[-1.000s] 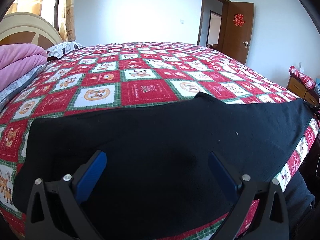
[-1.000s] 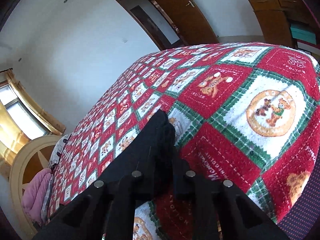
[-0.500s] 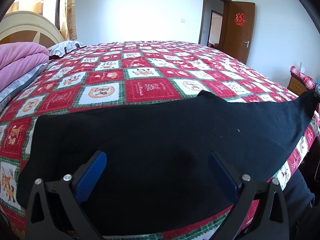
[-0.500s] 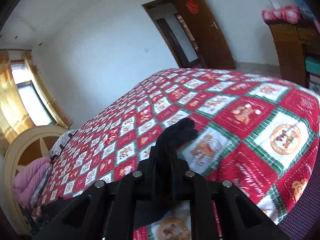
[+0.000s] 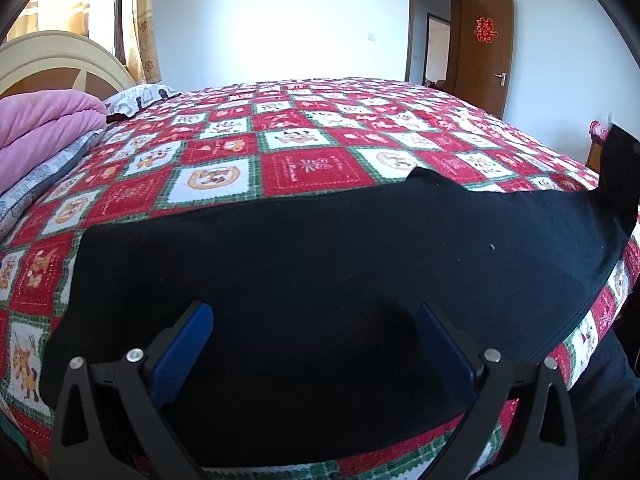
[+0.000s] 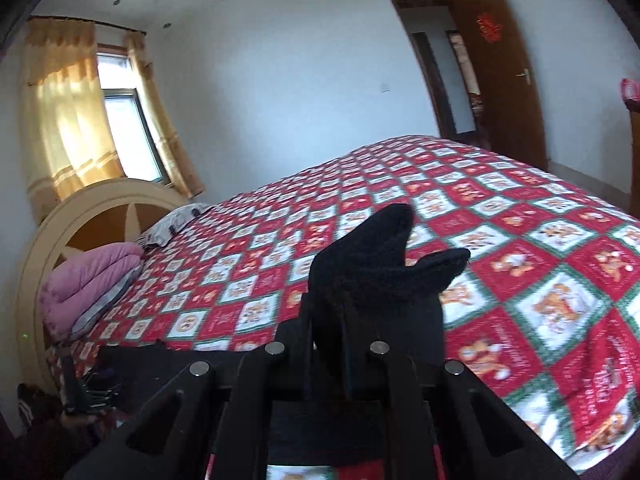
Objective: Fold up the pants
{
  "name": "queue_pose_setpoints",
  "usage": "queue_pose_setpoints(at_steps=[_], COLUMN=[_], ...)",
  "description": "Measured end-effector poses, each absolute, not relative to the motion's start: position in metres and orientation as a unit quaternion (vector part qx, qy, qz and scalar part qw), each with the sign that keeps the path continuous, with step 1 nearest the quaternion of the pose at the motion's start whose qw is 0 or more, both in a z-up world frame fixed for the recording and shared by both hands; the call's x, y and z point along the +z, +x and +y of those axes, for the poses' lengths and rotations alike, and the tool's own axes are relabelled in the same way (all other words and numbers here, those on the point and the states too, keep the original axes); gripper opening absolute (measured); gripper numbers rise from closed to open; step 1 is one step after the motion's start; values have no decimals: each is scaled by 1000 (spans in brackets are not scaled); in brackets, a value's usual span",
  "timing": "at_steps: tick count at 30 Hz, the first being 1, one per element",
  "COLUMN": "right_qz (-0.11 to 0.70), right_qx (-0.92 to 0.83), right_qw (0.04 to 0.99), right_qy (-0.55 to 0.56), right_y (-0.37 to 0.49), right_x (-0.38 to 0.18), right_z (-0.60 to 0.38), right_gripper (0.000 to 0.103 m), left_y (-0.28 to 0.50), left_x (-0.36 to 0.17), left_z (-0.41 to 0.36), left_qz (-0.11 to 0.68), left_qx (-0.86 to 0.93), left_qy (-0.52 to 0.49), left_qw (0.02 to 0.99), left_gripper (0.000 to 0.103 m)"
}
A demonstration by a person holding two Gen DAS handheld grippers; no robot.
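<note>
Two handheld grippers work over a bed covered by a red, white and green patchwork quilt (image 5: 312, 164). At far left, a pink blanket (image 5: 44, 120) is heaped beside a cream headboard (image 5: 60, 60), well apart from the work.

Next comes the left gripper (image 5: 316, 340), low in its own view. Its blue-padded jaws stand wide apart and grip nothing; they hover just over the black pants (image 5: 320, 272), probably ready to pin or steady the cloth, though contact cannot be confirmed.

Those pants lie flat along the near edge of the bed, their long axis running left to right across the view. One end rests flat at the left. Moving rightward, a small peak of fabric pokes up along the far edge, past the middle. At the far right, the other end lifts off the quilt and stands up against the wall behind.

That raised end belongs to the right gripper (image 6: 344, 328), whose jaws are pinched nearly together on a bunched tuft of the black fabric. In its view the tuft sticks up above the fingers and points toward the headboard, which suggests this end is meant to go over the flat part, halving the pants lengthwise. A brown door (image 5: 484, 48) stands open at far right.
</note>
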State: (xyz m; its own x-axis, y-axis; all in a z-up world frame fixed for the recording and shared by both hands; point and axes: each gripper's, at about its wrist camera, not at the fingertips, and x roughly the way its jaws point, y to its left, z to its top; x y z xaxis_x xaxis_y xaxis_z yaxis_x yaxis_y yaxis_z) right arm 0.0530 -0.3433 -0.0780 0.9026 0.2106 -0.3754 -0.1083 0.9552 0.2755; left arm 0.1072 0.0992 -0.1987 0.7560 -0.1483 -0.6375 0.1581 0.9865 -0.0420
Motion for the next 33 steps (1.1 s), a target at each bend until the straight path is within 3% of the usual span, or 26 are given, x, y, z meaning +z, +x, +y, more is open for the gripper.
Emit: queue_pose_setpoints(at_steps=[33], right_qz=[294], right_qx=[211], right_qw=[932], right_qy=[9], right_y=[89], right_x=[-153], right_z=[-152], right_gripper=[11], left_y=[105], left_x=[-204], left_z=[95], left_qz=[329], left_qx=[-69], left_qy=[21], left_qw=[942], left_gripper=[103])
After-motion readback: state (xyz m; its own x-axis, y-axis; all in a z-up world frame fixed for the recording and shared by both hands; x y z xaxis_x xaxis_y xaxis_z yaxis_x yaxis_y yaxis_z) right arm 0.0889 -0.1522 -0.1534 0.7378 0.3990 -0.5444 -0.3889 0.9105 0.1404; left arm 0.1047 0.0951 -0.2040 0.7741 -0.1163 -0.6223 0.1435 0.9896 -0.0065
